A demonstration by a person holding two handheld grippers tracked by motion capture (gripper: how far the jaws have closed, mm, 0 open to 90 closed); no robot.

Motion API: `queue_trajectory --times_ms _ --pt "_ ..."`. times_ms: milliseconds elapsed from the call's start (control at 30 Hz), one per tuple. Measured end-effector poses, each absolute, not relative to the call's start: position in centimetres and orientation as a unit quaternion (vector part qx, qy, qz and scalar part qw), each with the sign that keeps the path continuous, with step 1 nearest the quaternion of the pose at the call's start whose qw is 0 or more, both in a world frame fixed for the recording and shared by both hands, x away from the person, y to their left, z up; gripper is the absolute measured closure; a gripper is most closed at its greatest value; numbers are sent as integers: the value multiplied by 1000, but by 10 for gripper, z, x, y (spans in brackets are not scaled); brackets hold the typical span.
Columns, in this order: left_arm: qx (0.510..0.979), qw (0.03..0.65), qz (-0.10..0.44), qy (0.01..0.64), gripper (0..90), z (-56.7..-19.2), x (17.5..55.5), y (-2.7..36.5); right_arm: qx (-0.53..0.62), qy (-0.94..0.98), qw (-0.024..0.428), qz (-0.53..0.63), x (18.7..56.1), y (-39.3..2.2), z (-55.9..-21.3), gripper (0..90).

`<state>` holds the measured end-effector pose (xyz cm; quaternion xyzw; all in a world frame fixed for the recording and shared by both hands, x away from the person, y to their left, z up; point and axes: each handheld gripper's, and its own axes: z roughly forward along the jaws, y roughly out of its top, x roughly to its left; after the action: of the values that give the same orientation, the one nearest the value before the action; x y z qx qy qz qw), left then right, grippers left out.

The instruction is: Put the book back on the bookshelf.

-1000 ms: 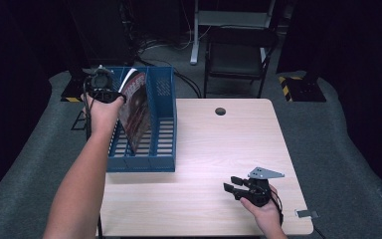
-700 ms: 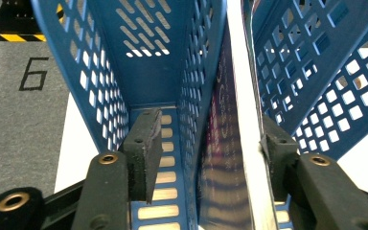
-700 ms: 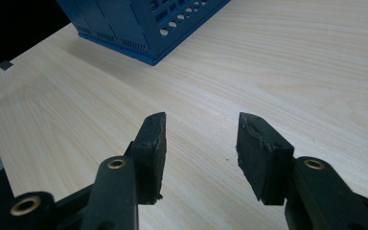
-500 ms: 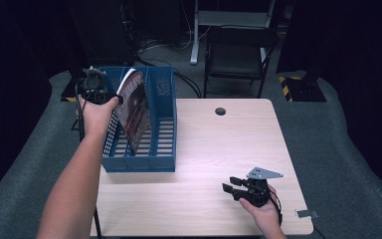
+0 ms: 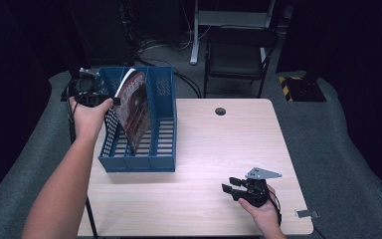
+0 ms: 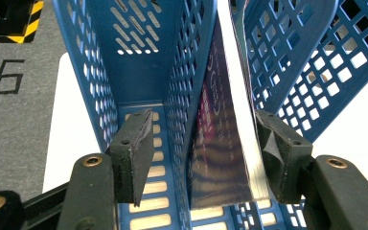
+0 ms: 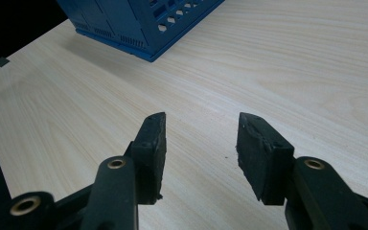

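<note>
Blue plastic file rack [image 5: 160, 149], walls pierced in a grid of square and slotted holes, floor slatted; stands at the table's left edge. Magazine [image 5: 133, 107] in the rack: dark purple-red cover with faint pale lettering, white page edges. Table [image 5: 219, 144]: pale wood-grain, one small dark round hole near the far edge. Both grippers, left gripper [image 6: 203, 153] and right gripper [image 7: 199, 143], black with brass-coloured screws. Floor [image 6: 14, 86]: grey, black numeral six, yellow-black hazard stripes.

Black two-jaw left gripper [image 6: 199, 158] and right gripper [image 7: 199, 153], brass-ringed screws at the knuckles, grey three-cornered plate [image 5: 262, 174] on top, forearms bare.
</note>
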<state>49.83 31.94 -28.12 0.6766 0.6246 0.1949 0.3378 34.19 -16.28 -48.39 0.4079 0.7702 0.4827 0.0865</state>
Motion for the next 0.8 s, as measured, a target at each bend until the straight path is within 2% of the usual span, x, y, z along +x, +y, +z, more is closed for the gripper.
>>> queue_trajectory --times_ms 800 --pt "683 358 189 607 419 -258 482 329 411 768 89 483 343 -165 -485 527"
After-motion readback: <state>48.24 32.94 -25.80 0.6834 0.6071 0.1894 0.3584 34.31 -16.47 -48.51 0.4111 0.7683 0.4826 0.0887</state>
